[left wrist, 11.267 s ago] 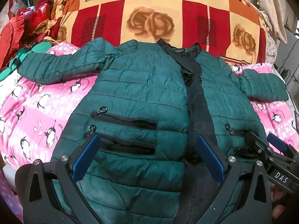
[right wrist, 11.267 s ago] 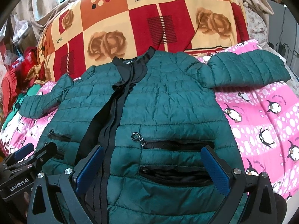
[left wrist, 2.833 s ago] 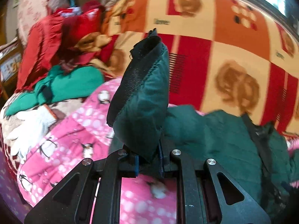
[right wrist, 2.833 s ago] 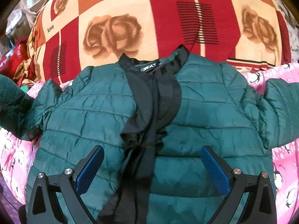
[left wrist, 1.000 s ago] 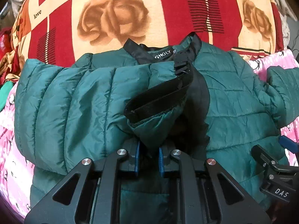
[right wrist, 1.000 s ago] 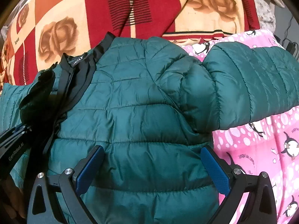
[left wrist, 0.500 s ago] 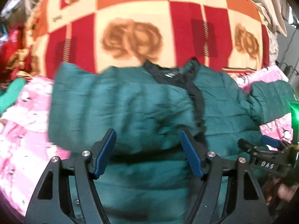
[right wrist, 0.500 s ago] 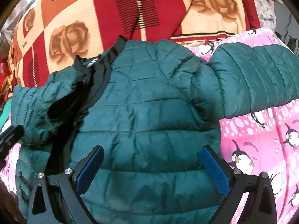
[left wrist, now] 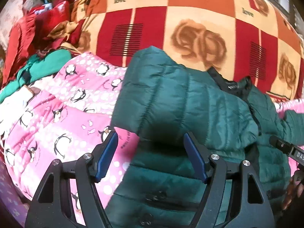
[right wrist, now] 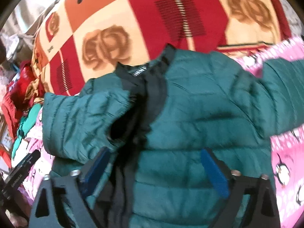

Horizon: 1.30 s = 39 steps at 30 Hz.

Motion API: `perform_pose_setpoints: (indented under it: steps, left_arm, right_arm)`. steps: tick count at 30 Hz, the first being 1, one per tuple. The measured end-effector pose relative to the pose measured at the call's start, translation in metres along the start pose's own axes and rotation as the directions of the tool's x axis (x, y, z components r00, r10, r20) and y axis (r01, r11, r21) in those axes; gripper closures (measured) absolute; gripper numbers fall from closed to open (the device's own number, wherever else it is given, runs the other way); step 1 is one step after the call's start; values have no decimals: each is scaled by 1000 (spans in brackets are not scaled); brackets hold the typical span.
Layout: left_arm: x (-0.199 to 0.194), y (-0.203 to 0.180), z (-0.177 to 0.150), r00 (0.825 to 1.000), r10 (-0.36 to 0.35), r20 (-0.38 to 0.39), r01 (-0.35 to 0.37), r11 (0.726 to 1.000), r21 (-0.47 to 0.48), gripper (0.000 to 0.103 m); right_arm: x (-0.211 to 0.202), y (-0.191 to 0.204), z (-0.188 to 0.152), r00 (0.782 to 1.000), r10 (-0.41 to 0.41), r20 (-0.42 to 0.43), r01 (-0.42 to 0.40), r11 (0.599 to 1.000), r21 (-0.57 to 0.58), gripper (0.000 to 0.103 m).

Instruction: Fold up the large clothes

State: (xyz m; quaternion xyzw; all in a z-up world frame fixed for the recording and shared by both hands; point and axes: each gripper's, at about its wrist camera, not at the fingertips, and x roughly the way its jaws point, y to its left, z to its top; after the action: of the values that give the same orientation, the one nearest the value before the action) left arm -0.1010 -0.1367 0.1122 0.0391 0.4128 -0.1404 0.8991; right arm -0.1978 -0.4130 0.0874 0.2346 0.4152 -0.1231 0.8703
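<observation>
Left wrist view: looking across a bed spread with a pink penguin quilt (left wrist: 57,117), backed by a large red-and-orange rose blanket (left wrist: 190,28). Showing a heap of red clothes (left wrist: 38,28) and a bright green garment (left wrist: 47,64) piled at the far left. Finding the green puffer jacket (left wrist: 190,104) lying on the quilt, collar toward the blanket, its folded sleeve (left wrist: 161,95) resting across the chest. Hovering with the left tool (left wrist: 152,155) above the jacket's lower left edge, blue pads spread apart and holding nothing. Catching the tip of the right tool (left wrist: 285,148) at the right edge, its state impossible to tell from here.

Right wrist view, blurred: facing the same jacket (right wrist: 199,123) from the other side, with the sleeve (right wrist: 79,117) lying over the black placket and the other sleeve (right wrist: 281,91) stretching out onto the quilt (right wrist: 285,161). Hanging over the jacket's lower front with the right tool (right wrist: 155,171) spread wide and empty. Glimpsing the left tool (right wrist: 20,169) at the lower left.

Compared with a second ago: no longer pinching the sleeve cuff with the left tool, now released and pulled back leftward; leaving the sleeve lying folded on the chest. Keeping the right tool open as before.
</observation>
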Motion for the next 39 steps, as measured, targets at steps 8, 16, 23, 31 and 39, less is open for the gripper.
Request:
perform_pose_setpoints:
  steps: [8,16,23,31,39]
  left_arm:
    - [18,11,6,1000,4,-13,-5,999,-35,31]
    - [36,24,5,999,-3,-45,0,997,-83,31]
    - [44,30,1,998,-15,-62,8,993,-115,31]
    - [37,31,0,998,-22,-59,14,991,-137,31]
    - [31,19,-1,998,-24,-56,17,994,-111,31]
  right_arm:
    - [43,28,29,998,33,-44,-33,999,-14,16]
    - [81,48,34,996,38,-78,-44,996,-77,26]
    - [80,46,31,1000,-2,-12,1,994,-112,74]
    - [38,42,39,994,-17,104,35,984,-175,88]
    - [3,14,53,979,-83,188,113,982,-154,88]
